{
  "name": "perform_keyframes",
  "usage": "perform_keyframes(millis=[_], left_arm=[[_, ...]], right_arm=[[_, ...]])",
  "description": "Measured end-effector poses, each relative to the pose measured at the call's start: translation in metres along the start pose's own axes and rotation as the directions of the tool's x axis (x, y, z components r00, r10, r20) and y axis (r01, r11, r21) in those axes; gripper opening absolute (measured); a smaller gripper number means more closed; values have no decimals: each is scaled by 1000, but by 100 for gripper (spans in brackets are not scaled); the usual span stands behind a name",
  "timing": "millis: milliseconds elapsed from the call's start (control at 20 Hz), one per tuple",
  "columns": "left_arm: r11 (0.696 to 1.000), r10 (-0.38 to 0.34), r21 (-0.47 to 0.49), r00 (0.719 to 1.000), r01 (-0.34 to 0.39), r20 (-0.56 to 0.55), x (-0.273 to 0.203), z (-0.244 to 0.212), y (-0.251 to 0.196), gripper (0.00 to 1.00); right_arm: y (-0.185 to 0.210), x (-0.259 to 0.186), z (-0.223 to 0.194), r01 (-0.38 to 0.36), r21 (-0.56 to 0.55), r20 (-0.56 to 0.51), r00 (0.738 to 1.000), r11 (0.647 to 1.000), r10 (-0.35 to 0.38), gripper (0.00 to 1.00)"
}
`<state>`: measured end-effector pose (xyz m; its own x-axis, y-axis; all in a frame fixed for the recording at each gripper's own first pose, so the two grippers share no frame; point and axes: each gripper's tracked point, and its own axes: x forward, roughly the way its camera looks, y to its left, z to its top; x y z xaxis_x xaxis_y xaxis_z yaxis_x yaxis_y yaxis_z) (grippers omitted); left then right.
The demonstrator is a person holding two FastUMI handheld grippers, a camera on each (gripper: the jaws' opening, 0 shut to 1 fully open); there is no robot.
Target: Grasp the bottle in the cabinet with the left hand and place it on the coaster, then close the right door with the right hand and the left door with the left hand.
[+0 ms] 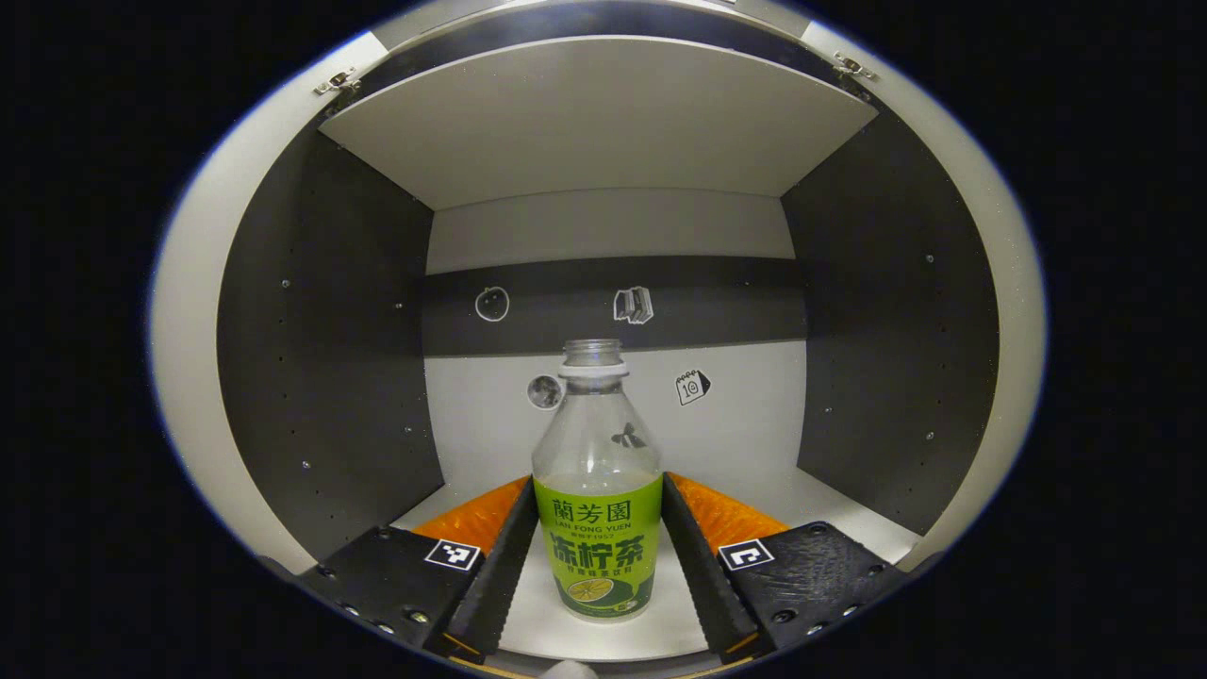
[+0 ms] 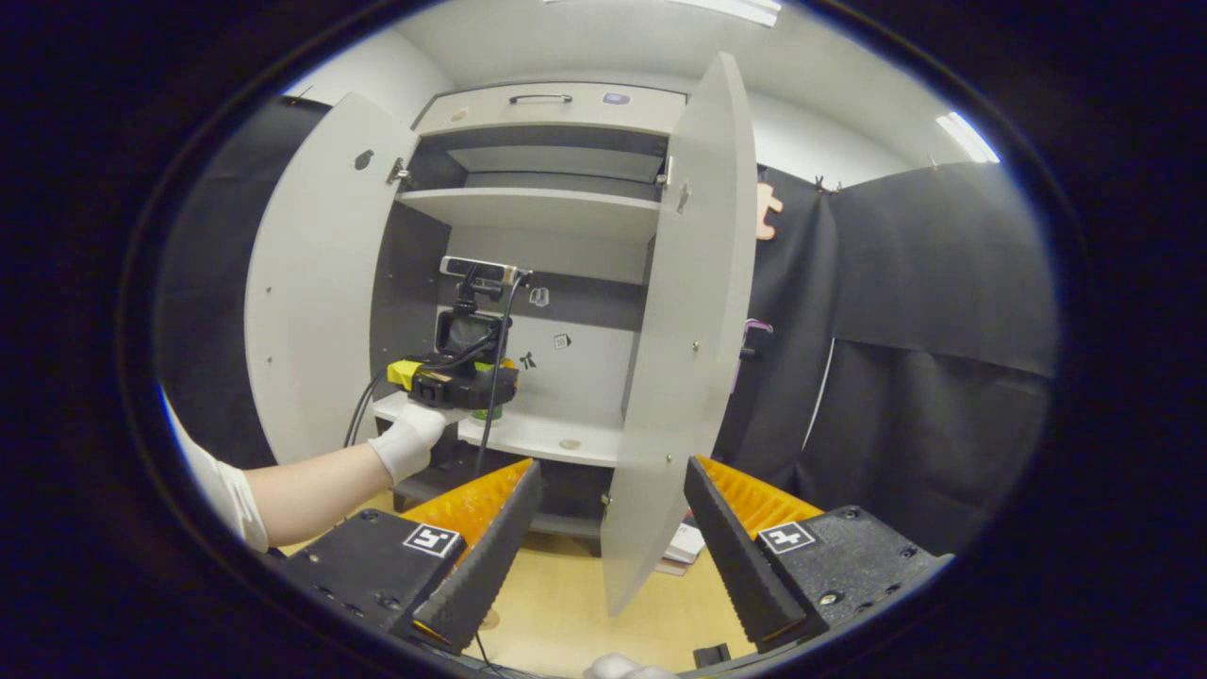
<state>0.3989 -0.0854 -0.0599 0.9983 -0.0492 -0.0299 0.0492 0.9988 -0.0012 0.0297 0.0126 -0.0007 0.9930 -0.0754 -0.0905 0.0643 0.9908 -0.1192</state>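
The bottle (image 1: 595, 490) wears a green label (image 1: 597, 556) printed with "蘭芳園", "LAN FONG YUEN" and large "冻柠茶" over smaller unreadable lines, while a calendar sticker (image 1: 692, 387) on the cabinet's back wall (image 1: 754, 415) shows the number "10".

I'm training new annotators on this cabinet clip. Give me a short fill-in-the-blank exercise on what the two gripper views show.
1. The bottle stands between the left gripper's two ____.
2. The bottle's label is mostly ____ in colour.
3. Both cabinet doors, the left door and the right door, stand ____.
4. The bottle has no ____ on its neck.

Missing words: fingers; green; open; cap
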Motion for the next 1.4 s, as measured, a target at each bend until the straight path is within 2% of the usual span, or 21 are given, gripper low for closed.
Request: perform_keyframes(millis=[300, 500, 750, 1100, 1200, 1250, 1300, 1400], left_arm=[[999, -47, -2, 998, 47, 49, -46, 27, -4, 77], [997, -71, -27, 995, 73, 70, -98, 38, -2, 77], [994, -100, -35, 992, 103, 72, -171, 29, -1, 76], [983, -173, -55, 985, 174, 19, -258, -37, -17, 77], [980, -193, -43, 981, 193, 10, -274, -61, -23, 80], [978, -203, -42, 979, 203, 0, -281, -75, -26, 76], [975, -216, -47, 976, 215, -3, -287, -89, -30, 77], [969, -241, -54, 970, 241, 6, -299, -114, -38, 77]], right_arm=[[-5, -8, 2, 2, 17, 15, 1000, 1000, -2, 96], [-9, -17, -2, -1, 20, 20, 1000, 1000, 1, 96], [-15, -28, -15, 0, 33, 16, 1000, 999, 0, 96], [-22, -37, -33, -1, 42, 9, 1000, 999, 0, 96], [-23, -38, -37, 0, 36, 8, 1000, 999, 0, 96], [-24, -39, -40, 0, 31, 4, 1000, 1000, 0, 100], [-25, -40, -41, -2, 29, 1, 1000, 1000, 2, 96], [-27, -40, -44, -2, 25, -3, 1000, 1000, 2, 96]])
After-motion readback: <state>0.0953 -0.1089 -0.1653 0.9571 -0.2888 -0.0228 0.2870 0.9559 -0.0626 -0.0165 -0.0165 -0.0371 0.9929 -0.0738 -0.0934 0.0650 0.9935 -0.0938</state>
